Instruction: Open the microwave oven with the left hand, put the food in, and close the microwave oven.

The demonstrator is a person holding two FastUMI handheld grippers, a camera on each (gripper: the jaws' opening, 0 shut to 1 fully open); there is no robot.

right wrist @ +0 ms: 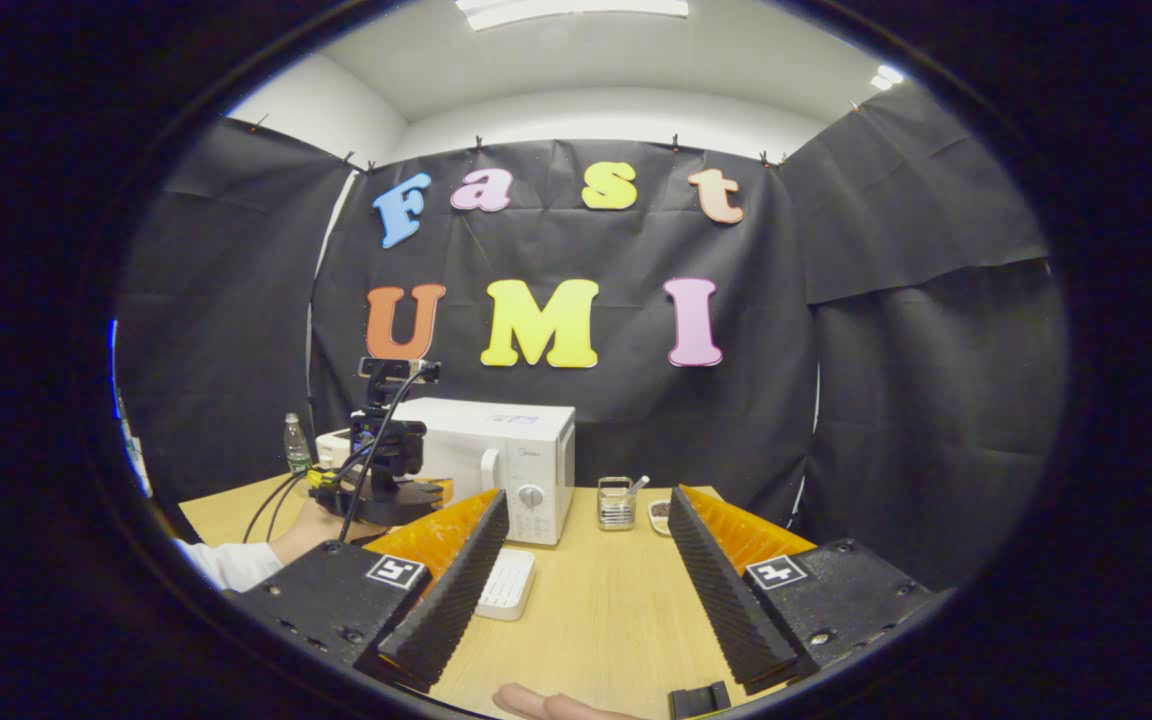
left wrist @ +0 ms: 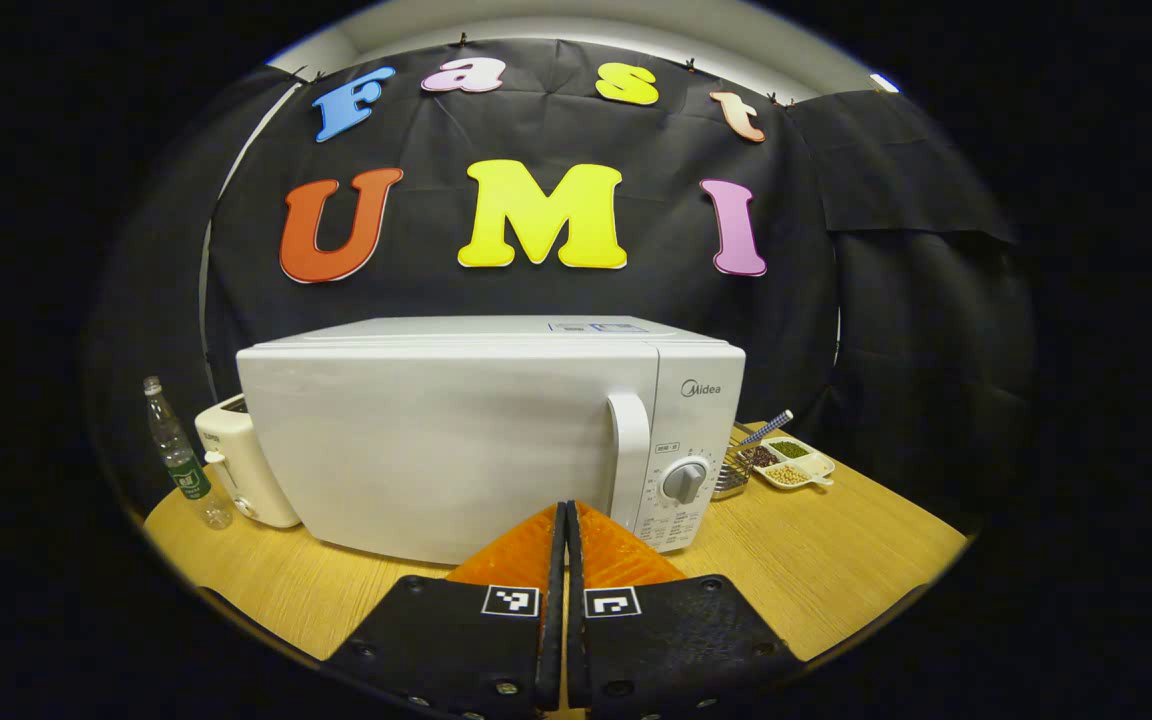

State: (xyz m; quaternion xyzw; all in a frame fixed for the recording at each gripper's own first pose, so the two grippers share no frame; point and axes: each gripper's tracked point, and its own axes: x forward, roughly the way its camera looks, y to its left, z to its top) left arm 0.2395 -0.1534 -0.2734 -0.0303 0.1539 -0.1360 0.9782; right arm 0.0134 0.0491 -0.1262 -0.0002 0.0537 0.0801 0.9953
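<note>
Left gripper view, left to right. A clear plastic bottle (left wrist: 179, 455) stands upright near the left edge of the wooden table (left wrist: 836, 560). Just beside it is a cream toaster (left wrist: 236, 465), its right part hidden behind the microwave oven (left wrist: 456, 440). The microwave oven is white, stands on the table at the centre of the view, and its door is closed. A vertical white handle (left wrist: 630, 455) sits at the door's right edge; the control panel with a round dial (left wrist: 685, 481) is to the right of the handle. The lower middle of the door is covered by the left gripper (left wrist: 566, 530), whose fingers lie together with a thin slit between them and hold nothing. Right of the oven, a metal rack (left wrist: 731, 478) is partly hidden by the oven's corner. A divided white dish (left wrist: 796, 462) of grains or beans sits beside it; the contents are too small to identify.

Right gripper view, left to right. A white sleeve (right wrist: 226, 562) and a hand (right wrist: 311, 530) carry the left gripper, seen from behind in front of the oven; its fingertips are hard to make out here. On the table near the oven lies a white ribbed item (right wrist: 507, 583), partly covered by one finger of the right gripper (right wrist: 586, 560); whether it is the food cannot be told. The right gripper's fingers are spread wide apart and grasp nothing. A fingertip is cut off at the bottom edge.
</note>
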